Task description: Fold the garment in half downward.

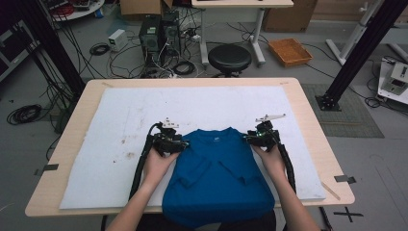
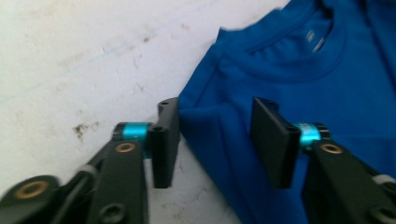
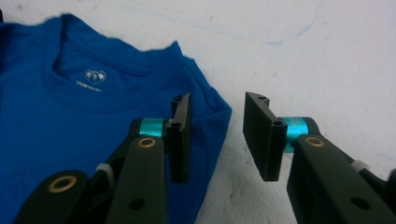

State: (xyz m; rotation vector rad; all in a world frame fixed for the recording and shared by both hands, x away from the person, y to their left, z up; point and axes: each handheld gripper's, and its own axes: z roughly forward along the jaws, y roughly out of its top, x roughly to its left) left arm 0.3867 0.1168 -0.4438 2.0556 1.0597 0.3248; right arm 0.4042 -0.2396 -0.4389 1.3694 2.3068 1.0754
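Jaws of two grippers straddle one blue shirt (image 1: pixel 219 173).

Bare white mat (image 1: pixel 120 120) left, right and beyond the shirt (image 1: pixel 219 168): free passage on all three sides. Shirt shoulders sit between both grippers' fingers (image 2: pixel 166 140). Nothing else on the tabletop (image 1: pixel 77 125).

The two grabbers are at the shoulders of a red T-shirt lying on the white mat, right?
Not quite: the T-shirt is blue, not red, as the high view shows. The rest holds: the left gripper and right gripper are at its shoulders, and it lies on the white mat.
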